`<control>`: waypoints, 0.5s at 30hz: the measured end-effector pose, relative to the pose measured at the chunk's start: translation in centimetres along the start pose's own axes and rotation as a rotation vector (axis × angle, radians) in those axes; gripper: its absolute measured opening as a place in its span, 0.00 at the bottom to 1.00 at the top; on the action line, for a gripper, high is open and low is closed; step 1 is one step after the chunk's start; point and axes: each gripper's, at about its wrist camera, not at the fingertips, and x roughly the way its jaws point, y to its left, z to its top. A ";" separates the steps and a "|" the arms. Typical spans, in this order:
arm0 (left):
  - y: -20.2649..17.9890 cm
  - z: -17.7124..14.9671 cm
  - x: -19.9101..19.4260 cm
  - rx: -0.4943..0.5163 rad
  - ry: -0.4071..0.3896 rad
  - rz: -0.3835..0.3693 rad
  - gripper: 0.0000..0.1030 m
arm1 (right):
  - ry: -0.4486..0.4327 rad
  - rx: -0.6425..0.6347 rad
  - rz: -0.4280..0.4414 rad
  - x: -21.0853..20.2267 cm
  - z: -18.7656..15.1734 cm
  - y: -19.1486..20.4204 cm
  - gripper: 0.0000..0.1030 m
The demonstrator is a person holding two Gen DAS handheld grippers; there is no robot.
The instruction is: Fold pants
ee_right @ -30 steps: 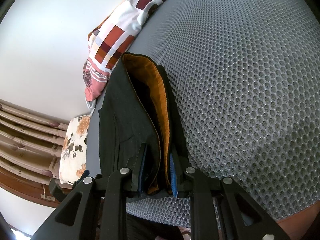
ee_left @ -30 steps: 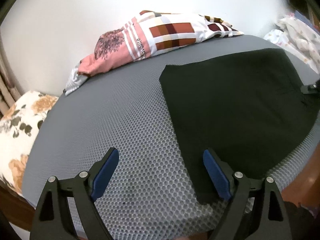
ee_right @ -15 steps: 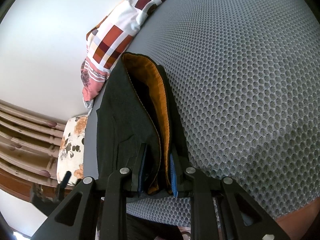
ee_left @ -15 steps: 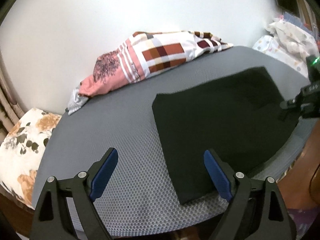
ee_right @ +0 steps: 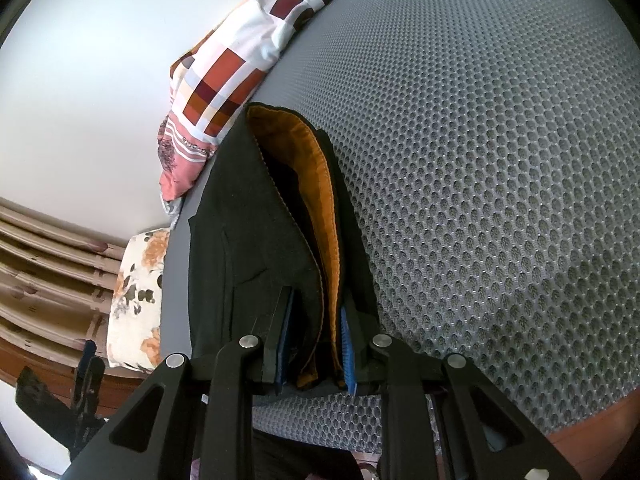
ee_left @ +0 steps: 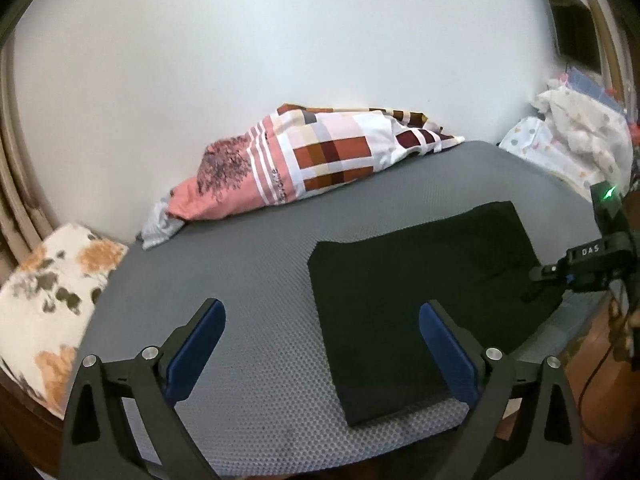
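Right now the left gripper [ee_left: 322, 344] is empty: jaws have just been opening and stand wide, blue pads apart over bare grey mesh mattress [ee_left: 240, 280], nothing between them, only its right finger overlapping the near corner of the cloth in view. Right gripper [ee_right: 314, 348] is nearly closed, pinching the waistband end of the black pants [ee_right: 256, 220]; orange lining [ee_right: 316, 184] shows in the gap between the layers, running up toward 12 o'clock from the jaws. In the left wrist view the pants [ee_left: 420, 300] lie as a flat dark folded rectangle at 3 o'clock from the left gripper, near the mattress front edge, with the right gripper [ee_left: 560, 276] clamped on its far end at roughly 2 o'clock. Outward: patchwork pillow [ee_left: 320, 160] against the wall at 12 o'clock, floral pillow [ee_left: 44, 300] at 9, heap of pale printed bedding [ee_left: 560, 140] at 2. Handling, my read: soft, limp, light fabric, several layers thick, so it'll sag and slide apart if pinched by one layer. Mesh surface looks grippy, so dragging may bunch it. Best hold for the left looks like the near free corner at 4 o'clock, taking all layers at the folded edge, opposite the right's grip. Fold looks partway done.
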 end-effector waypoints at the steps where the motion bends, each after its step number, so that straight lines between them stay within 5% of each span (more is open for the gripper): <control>1: 0.2 -0.2 0.2 -0.006 0.004 -0.006 0.94 | 0.000 -0.008 -0.009 0.0 0.0 0.1 0.17; 8: 1.4 -1.5 1.1 -0.041 0.019 -0.045 0.94 | -0.003 -0.084 -0.090 0.2 0.2 1.5 0.18; 11: 1.9 -2.1 1.0 -0.058 0.030 -0.036 0.94 | -0.001 -0.128 -0.142 0.0 0.3 2.5 0.27; 14: 2.8 -2.7 0.7 -0.080 0.036 -0.027 0.94 | -0.021 -0.235 -0.256 -0.3 -0.2 4.8 0.60; 15: 2.9 -2.8 0.6 -0.082 0.037 -0.021 0.94 | -0.059 -0.302 -0.365 -0.7 -0.7 6.3 0.69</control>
